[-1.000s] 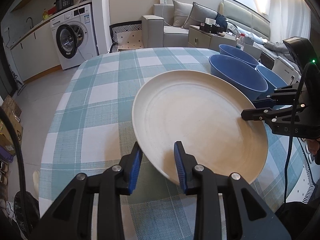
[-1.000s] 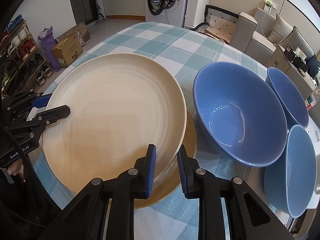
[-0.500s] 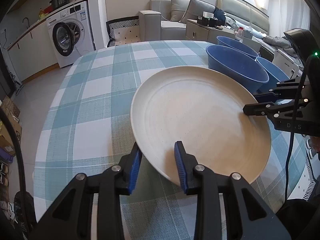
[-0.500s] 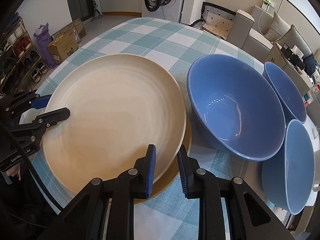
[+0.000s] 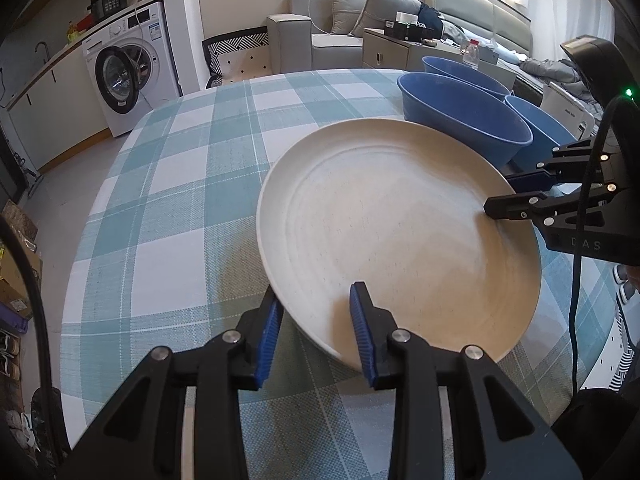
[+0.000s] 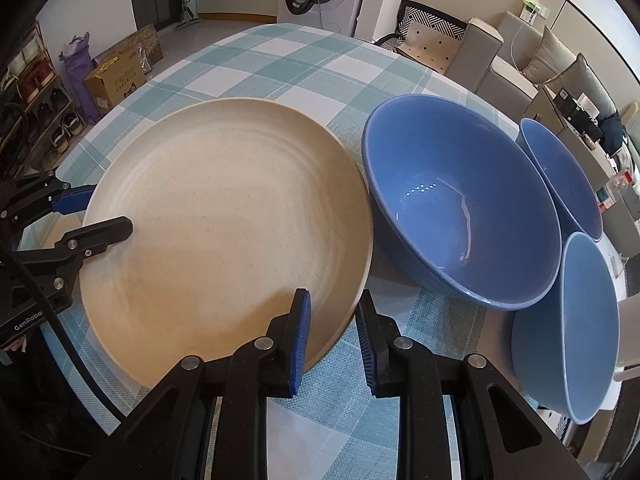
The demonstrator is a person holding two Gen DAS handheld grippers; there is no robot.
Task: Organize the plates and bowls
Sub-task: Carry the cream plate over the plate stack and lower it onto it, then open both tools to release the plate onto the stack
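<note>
A large cream plate (image 5: 400,232) lies low over the teal checked table (image 5: 180,200), held at two opposite edges. My left gripper (image 5: 316,320) is shut on its near rim, one blue pad under the edge and one on top. My right gripper (image 6: 332,332) is shut on the opposite rim in the same way. Each gripper also shows in the other's view: the right gripper (image 5: 504,192) and the left gripper (image 6: 100,212). Three blue bowls stand right of the plate: a big bowl (image 6: 460,208) almost touching it, a second bowl (image 6: 560,176) behind, and a third bowl (image 6: 588,320) at the table's edge.
The table's far and left parts (image 6: 280,60) bear nothing. Off the table stand a washing machine (image 5: 128,76), a patterned chair (image 5: 240,56), a grey sofa (image 5: 320,28), cardboard boxes (image 6: 116,76) and a shoe rack (image 6: 36,120). The table's edge runs close to the third bowl.
The plate has sunk between the two grippers. The tan rim of another plate that showed under its right edge is now almost hidden. Both grips look unchanged.
</note>
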